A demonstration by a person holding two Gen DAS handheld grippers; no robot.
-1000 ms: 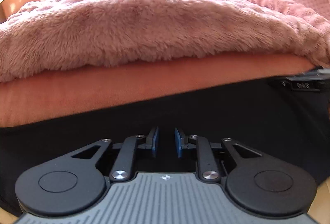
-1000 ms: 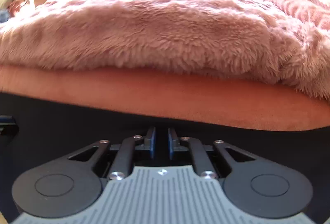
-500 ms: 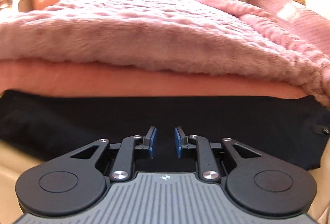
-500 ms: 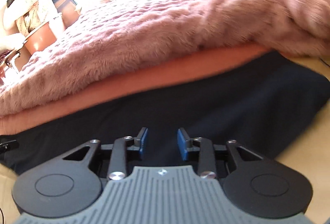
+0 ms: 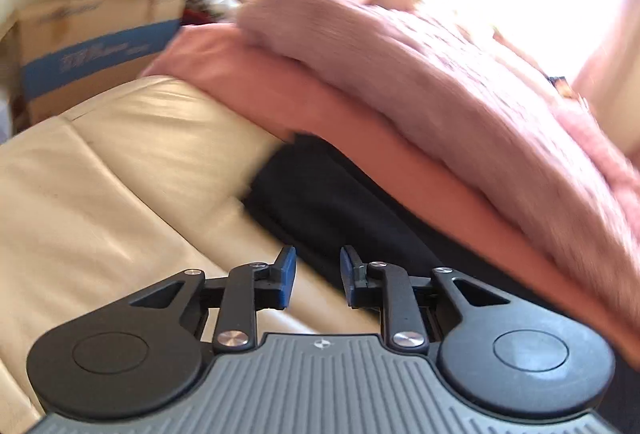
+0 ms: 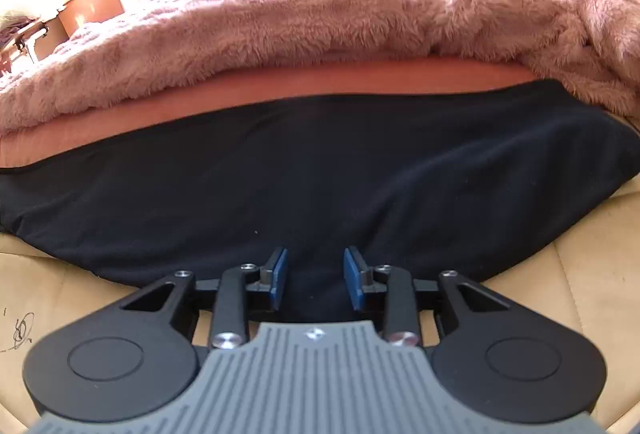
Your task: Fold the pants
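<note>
Fingers on both our grippers stand a little apart with nothing between them: the left gripper (image 5: 314, 278) hangs over the near edge of the black pants (image 6: 320, 170), its left pad over the cream leather cushion (image 5: 100, 194) and its right pad over dark cloth, while the right gripper (image 6: 314, 278) sits above the middle of the near hem, pads clear of the fabric. We see the pants lying flat in a long folded band on the cushion, their far edge running along the orange sheet (image 6: 280, 82) under the fluffy pink blanket (image 6: 320, 2). Our worry is the next pinch: if we close on the top layer only, the fold will peel open and the band will slide on the smooth leather. The left view is blurred, so we cannot tell exactly where the end of the pants stops; a grab made at that spot could miss the corner or catch the sheet with it. Lifting unevenly would skew the fold, and dragging toward the blanket could snag its pile
</note>
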